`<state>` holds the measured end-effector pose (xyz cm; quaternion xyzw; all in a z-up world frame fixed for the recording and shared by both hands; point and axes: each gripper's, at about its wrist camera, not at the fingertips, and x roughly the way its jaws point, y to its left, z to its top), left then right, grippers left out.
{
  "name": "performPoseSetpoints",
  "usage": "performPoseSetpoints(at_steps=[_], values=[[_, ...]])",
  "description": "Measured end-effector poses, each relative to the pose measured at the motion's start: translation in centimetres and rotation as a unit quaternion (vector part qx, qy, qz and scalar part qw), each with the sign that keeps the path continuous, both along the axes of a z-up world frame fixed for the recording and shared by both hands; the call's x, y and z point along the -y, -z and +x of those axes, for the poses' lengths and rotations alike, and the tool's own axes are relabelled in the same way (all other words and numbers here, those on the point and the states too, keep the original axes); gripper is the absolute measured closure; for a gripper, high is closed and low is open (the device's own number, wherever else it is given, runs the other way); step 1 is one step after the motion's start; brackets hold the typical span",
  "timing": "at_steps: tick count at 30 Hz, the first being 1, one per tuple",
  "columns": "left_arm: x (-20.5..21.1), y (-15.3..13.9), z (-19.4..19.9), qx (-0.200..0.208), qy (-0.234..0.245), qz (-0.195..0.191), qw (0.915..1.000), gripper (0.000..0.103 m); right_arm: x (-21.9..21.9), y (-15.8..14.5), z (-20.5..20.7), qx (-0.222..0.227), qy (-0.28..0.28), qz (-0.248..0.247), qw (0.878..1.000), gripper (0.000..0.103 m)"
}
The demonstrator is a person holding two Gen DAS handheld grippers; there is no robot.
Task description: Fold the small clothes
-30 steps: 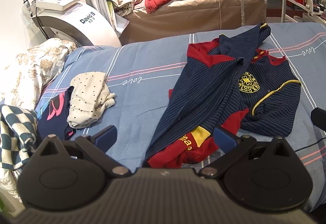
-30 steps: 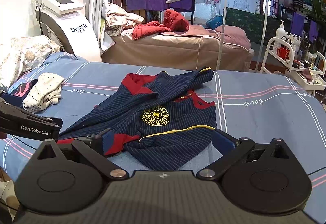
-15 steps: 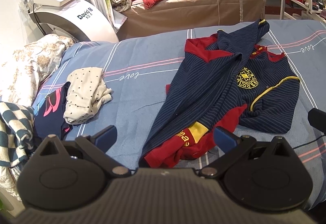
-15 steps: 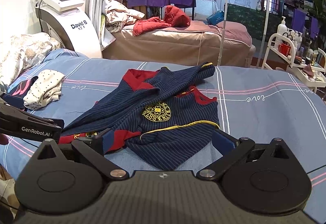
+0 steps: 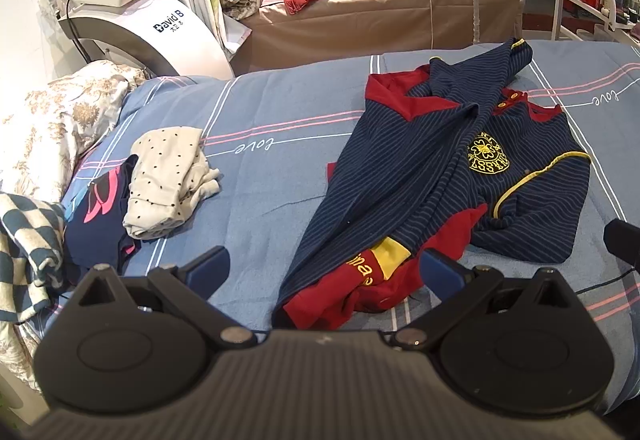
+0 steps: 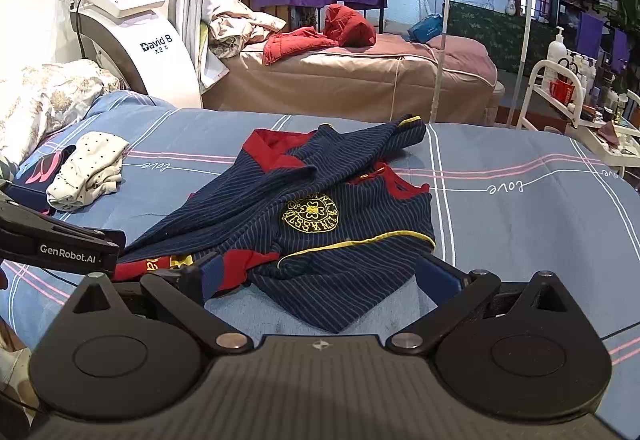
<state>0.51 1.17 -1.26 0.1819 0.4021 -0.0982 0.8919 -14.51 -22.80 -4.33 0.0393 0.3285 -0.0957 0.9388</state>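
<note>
A small navy striped shirt (image 5: pixel 432 176) with red collar, red trim and a yellow crest lies crumpled on the blue bedsheet (image 5: pixel 280 144). In the right wrist view the same shirt (image 6: pixel 320 212) spreads across the middle of the bed. My left gripper (image 5: pixel 324 266) is open, low over the sheet, with the shirt's red hem just ahead between its fingers. My right gripper (image 6: pixel 316 272) is open too, hovering at the shirt's near edge, its left finger close to the red hem. The left gripper's black body (image 6: pixel 60 244) shows at the left of the right wrist view.
A cream dotted garment (image 5: pixel 168 176) and a dark one with pink print (image 5: pixel 100 208) lie folded at the bed's left. A checked cloth (image 5: pixel 24 240) and floral quilt (image 5: pixel 52 120) sit further left. Behind stand a white machine (image 6: pixel 136 36), a tan massage bed (image 6: pixel 348 76) and a trolley (image 6: pixel 580 92).
Both views have shifted slightly, with the shirt sitting a little lower and nearer in frame. Both grippers stay open and the shirt has not been moved.
</note>
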Motion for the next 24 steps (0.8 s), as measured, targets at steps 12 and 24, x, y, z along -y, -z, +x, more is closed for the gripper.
performPoseSetpoints(at_steps=[12, 24], values=[[-0.2, 0.5, 0.1, -0.01, -0.001, -0.002, 0.9999, 0.0, 0.0, 0.1, 0.2, -0.006, -0.002, 0.003, 1.0, 0.0], [-0.4, 1.1, 0.5, -0.022, -0.006, -0.006, 0.9997, 0.0, 0.0, 0.7, 0.6, -0.019, -0.002, 0.008, 1.0, 0.0]])
